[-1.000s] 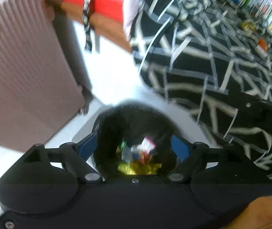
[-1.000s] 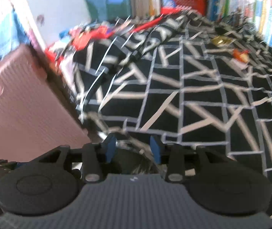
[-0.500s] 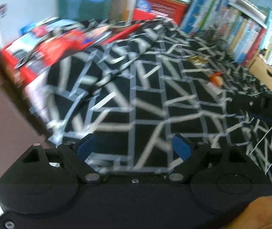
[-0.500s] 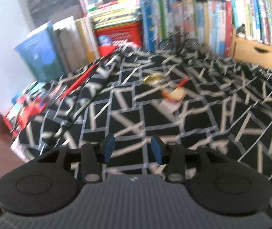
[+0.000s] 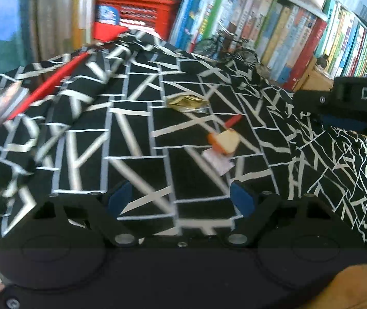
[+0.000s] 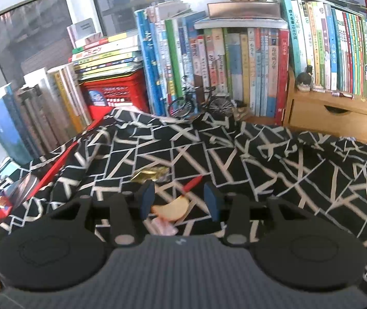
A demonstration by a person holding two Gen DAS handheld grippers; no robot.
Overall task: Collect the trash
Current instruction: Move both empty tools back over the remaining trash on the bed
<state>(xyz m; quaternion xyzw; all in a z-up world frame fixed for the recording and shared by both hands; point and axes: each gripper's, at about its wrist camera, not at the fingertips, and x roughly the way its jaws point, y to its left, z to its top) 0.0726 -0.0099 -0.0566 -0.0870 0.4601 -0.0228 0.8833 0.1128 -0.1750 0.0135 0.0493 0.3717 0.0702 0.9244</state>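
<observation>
Three pieces of trash are not yet collected from the black-and-white patterned cloth (image 6: 273,170). My right gripper (image 6: 181,200) is open and empty, above the orange and cream wrapper (image 6: 173,207). Near it lies a crumpled pink paper (image 6: 164,228); farther, a shiny gold foil wrapper (image 6: 151,173). My left gripper (image 5: 181,200) is open wide, empty.

Pink wrapper (image 6: 163,228) half hidden behind the right hand-held gripper (image 6: 179,200)
</observation>
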